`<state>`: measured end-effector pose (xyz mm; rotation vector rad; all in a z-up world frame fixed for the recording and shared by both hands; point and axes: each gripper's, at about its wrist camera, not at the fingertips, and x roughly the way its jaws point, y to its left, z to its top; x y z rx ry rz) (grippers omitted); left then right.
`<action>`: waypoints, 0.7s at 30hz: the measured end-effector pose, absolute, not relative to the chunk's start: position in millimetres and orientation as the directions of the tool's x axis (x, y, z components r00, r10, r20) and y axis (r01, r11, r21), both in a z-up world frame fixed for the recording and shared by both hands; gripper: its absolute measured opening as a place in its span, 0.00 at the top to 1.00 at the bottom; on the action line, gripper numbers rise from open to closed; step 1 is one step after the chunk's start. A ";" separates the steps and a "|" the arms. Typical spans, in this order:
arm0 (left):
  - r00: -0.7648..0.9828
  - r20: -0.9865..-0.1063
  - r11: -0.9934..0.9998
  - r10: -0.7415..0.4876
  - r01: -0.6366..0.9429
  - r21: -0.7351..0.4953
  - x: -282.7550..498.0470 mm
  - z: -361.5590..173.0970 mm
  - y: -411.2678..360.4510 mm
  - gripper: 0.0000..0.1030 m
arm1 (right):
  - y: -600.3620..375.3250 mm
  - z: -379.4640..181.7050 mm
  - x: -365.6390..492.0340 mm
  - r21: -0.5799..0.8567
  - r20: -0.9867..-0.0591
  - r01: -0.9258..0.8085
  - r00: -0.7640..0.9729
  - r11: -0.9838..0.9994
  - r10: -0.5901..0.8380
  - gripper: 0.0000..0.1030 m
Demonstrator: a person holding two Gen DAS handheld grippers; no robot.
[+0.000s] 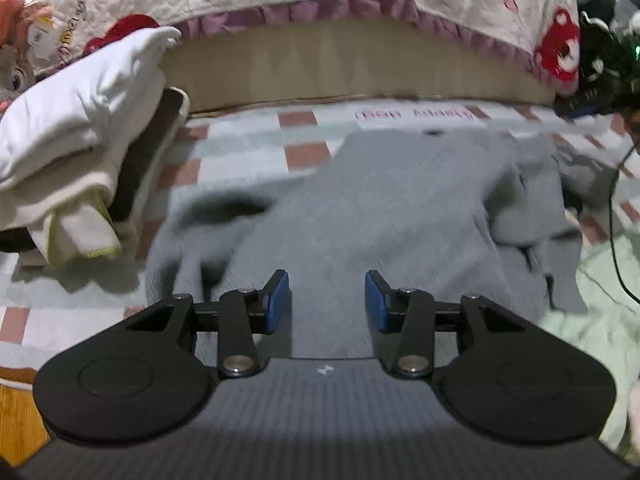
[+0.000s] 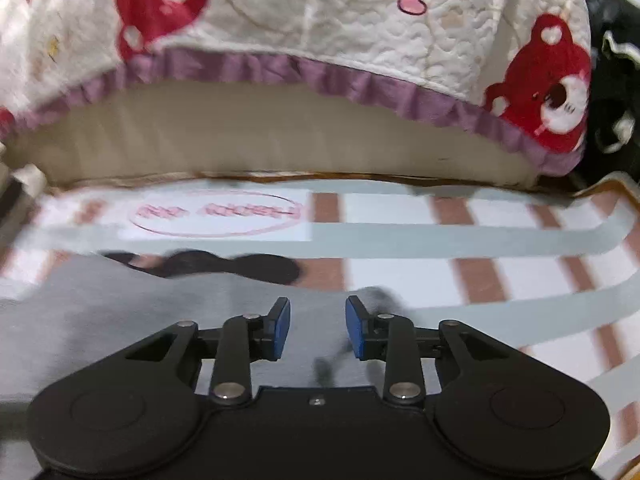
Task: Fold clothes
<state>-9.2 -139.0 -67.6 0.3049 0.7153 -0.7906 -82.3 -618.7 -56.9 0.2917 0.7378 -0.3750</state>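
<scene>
A grey garment (image 1: 380,216) lies crumpled on a checked sheet, filling the middle of the left wrist view. My left gripper (image 1: 327,300) hovers over its near part, open, with nothing between the blue pads. In the right wrist view the same grey garment (image 2: 120,320) spreads from the lower left to under my right gripper (image 2: 318,326), which is open and empty above the cloth's edge. A dark patch (image 2: 224,266) shows along the garment's far edge.
A stack of folded white and cream clothes (image 1: 76,128) sits at the left on a dark item. A quilt with red bears and purple trim (image 2: 360,40) hangs over a beige mattress edge (image 1: 340,68) behind. The checked sheet (image 2: 480,248) stretches right. A black cable (image 1: 614,220) runs at far right.
</scene>
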 end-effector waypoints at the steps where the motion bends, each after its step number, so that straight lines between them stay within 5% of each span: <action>1: 0.483 -0.688 0.669 -0.542 0.743 -0.005 -13.3 -67.2 -139.5 0.59 | -616.3 -60.2 -84.1 0.207 -0.681 0.391 0.716 0.897 -0.155 0.62; 4: 0.469 -0.675 0.646 -0.570 0.763 -0.015 -23.6 -62.5 -141.9 0.52 | -600.3 -74.3 -90.0 0.381 -0.635 0.244 0.770 0.892 0.060 0.57; 10: 0.353 -0.643 0.563 -0.680 0.813 -0.150 -33.5 -51.9 -156.3 0.45 | -556.8 -82.1 -89.4 0.335 -0.665 -0.012 0.705 0.942 0.246 0.53; 17: 0.297 -0.693 0.496 -0.657 0.863 -0.100 -43.4 -70.2 -205.1 0.30 | -519.9 -95.5 -98.6 0.227 -0.753 -0.144 0.601 0.963 0.268 0.51; 21: 0.364 -0.750 0.543 -0.552 0.840 0.008 -33.6 -98.8 -224.6 0.35 | -501.1 -110.0 -102.4 0.118 -0.787 -0.217 0.575 0.969 0.225 0.49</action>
